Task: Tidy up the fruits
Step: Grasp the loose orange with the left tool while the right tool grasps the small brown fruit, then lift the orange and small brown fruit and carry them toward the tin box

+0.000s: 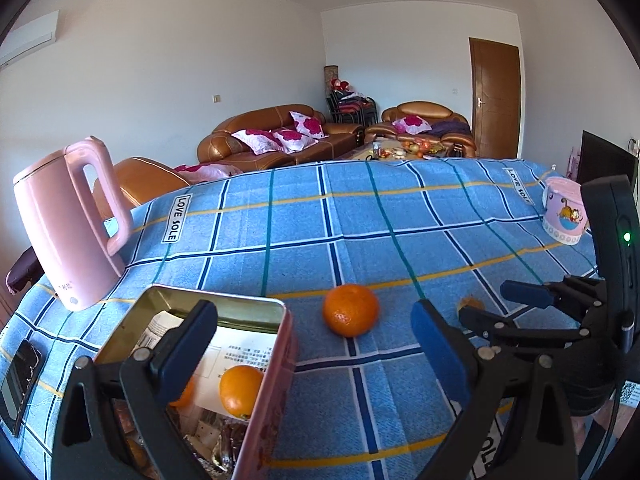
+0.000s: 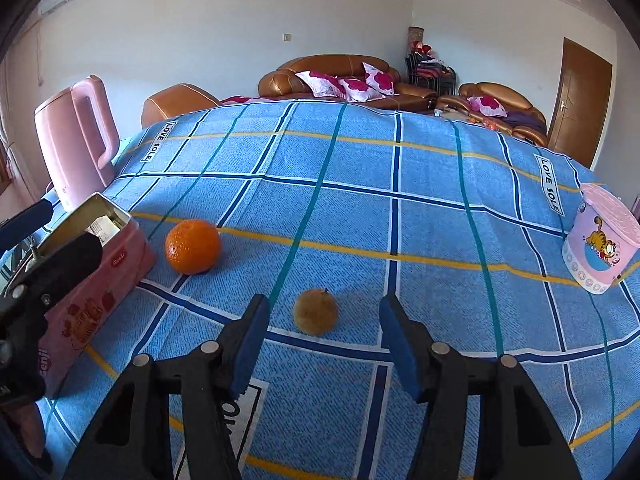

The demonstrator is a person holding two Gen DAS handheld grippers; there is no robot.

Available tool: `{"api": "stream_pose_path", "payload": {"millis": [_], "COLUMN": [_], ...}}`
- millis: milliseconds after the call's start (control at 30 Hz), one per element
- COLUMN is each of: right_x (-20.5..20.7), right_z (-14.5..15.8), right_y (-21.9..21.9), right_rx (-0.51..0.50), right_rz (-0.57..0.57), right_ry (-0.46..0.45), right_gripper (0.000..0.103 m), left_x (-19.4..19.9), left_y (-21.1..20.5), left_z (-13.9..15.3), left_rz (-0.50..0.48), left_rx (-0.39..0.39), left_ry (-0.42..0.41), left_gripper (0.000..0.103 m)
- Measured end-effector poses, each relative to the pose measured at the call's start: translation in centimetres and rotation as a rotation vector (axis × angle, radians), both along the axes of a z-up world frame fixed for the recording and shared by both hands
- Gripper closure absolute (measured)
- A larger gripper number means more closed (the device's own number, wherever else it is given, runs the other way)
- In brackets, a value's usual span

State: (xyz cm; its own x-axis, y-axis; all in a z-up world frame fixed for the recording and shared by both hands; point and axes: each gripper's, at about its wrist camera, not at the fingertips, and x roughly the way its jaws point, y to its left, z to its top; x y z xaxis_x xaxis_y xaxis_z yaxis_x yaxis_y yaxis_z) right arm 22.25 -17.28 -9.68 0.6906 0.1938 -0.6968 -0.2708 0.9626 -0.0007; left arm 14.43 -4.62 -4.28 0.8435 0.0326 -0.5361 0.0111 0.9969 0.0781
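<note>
Two oranges [image 1: 240, 390] already lie in the pink tin [image 1: 266, 392] at the table's near left edge; the left gripper [image 1: 316, 340], wide open and empty, straddles its wall. From the right wrist, the right gripper [image 2: 322, 344] gapes empty around a brown fruit [image 2: 316, 311], probably about to grasp; a loose orange [image 2: 193, 246] waits beside the tin.

Blue plaid cloth [image 2: 360, 208] with a pink kettle [image 1: 68, 220] upright at its far left and a pink cartoon tub [image 2: 600, 256] at its right edge; brown sofas [image 1: 280, 136] and wooden door [image 1: 496, 92] behind.
</note>
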Motion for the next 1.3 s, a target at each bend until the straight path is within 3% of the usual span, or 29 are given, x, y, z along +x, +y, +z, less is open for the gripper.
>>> {"api": "stream_pose_path", "payload": {"millis": [167, 300, 533, 800, 1100, 1300], "right_x": [1.2, 1.3, 0.8, 0.8, 0.5, 0.3], "right_z": [-1.2, -1.4, -0.2, 0.5, 0.7, 0.8], "right_y": [0.0, 0.0, -1.0, -2.3, -1.5, -1.5], "right_rx": [0.019, 0.03, 0.028, 0.066, 0.02, 0.017], "right_rz": [0.026, 0.037, -0.029, -0.068, -0.053, -0.051], "right_ry": [0.09, 0.105, 0.024, -0.009, -0.036, -0.043], "right_gripper": [0.055, 0.075, 0.075, 0.075, 0.075, 0.075], "left_x": [0.8, 1.4, 3.2, 6.5, 8.7, 9.1], "left_y": [-0.6, -0.9, -2.2, -3.5, -3.7, -3.0], "left_z": [-0.2, -0.4, -1.1, -3.4, -4.3, -4.4], "left_rz": [-0.008, -0.02, -0.051, -0.079, -0.027, -0.01], "left_rx": [0.007, 0.003, 0.019, 0.066, 0.138, 0.115], "left_ry": [0.01, 0.029, 0.073, 0.197, 0.235, 0.237], "left_gripper": [0.004, 0.008, 0.017, 0.044, 0.052, 0.059]}}
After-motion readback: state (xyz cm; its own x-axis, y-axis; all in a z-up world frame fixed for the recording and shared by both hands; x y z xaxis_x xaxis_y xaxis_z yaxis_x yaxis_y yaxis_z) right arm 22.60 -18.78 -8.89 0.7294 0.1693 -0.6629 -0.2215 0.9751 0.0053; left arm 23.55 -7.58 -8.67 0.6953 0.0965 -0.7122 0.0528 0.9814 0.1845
